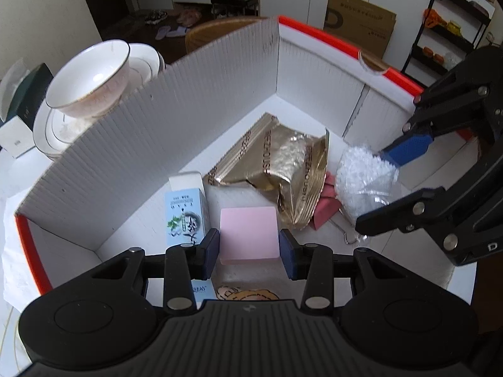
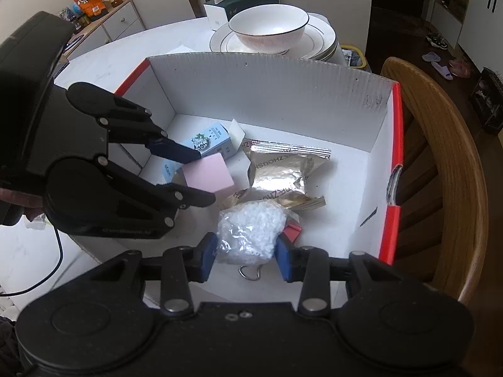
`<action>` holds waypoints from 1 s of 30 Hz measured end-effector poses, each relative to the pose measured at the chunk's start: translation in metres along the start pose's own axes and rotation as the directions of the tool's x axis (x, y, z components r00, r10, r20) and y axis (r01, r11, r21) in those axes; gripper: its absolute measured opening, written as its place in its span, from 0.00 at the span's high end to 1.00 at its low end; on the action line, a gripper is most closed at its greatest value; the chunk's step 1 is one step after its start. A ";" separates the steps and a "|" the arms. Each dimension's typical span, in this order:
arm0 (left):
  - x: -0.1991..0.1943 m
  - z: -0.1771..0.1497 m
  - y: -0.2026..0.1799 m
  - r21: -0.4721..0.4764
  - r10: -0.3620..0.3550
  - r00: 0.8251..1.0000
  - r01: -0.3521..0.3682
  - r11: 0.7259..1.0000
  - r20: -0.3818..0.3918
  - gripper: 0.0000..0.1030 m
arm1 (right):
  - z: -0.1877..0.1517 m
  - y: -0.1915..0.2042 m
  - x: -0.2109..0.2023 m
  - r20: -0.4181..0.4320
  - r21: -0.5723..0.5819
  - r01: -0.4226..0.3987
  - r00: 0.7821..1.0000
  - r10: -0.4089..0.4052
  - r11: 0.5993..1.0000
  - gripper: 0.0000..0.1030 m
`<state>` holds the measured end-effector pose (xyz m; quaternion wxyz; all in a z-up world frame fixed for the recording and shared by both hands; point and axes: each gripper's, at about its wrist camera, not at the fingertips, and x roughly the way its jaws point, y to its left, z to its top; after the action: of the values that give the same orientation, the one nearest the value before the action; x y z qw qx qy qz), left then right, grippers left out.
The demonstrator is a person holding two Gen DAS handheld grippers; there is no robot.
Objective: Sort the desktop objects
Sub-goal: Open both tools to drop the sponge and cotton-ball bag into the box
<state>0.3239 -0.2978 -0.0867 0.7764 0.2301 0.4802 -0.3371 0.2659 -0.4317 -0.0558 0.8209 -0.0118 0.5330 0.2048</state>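
Since both loads belong in the cardboard box (image 1: 151, 144), I hold the left gripper (image 1: 249, 246) clamped on the pink block (image 1: 249, 234) and the right gripper (image 2: 246, 253) (beside it) clamped on the clear plastic bag (image 2: 250, 232), low inside.

We see a white corrugated cardboard box with orange-red edges (image 2: 273, 94), its inner walls ribbed and matt. Inside lies a crinkled gold foil packet (image 2: 283, 172), shiny and creased, beside a matt pale pink block (image 1: 249, 235) with smooth faces. A clear plastic bag of white granules (image 2: 251, 232) glints where it wrinkles. The light blue printed carton (image 1: 185, 213) looks like smooth card. Behind the box, a glossy white porcelain bowl with a thin dark rim (image 2: 267, 28) sits on glazed plates (image 2: 317, 44), and a varnished wooden chair back (image 2: 446, 144) shines.
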 end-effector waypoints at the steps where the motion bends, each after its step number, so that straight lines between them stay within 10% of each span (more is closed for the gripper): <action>1: 0.001 -0.001 0.000 -0.001 -0.004 1.000 0.004 1.000 -0.007 0.61 | 0.000 -0.001 0.001 -0.001 0.001 0.000 1.000 0.000 1.000 0.61; 10: 0.006 -0.001 0.001 0.000 -0.041 0.998 0.041 0.999 -0.046 0.61 | 0.001 -0.001 0.009 -0.012 0.004 0.001 1.000 -0.001 1.000 0.58; 15: -0.003 -0.004 0.004 -0.013 -0.041 0.999 0.041 0.999 -0.008 0.43 | 0.001 0.000 0.010 -0.013 0.004 0.006 1.000 -0.006 1.000 0.57; 30: -0.050 -0.024 0.012 -0.081 -0.046 0.991 0.056 0.995 0.122 0.42 | -0.001 0.005 -0.017 0.048 -0.005 0.020 0.999 -0.020 1.000 0.42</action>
<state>0.3031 -0.2586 -0.0519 0.8040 0.1642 0.4521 -0.3498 0.2571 -0.4325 -0.0408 0.8353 -0.0146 0.5125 0.1985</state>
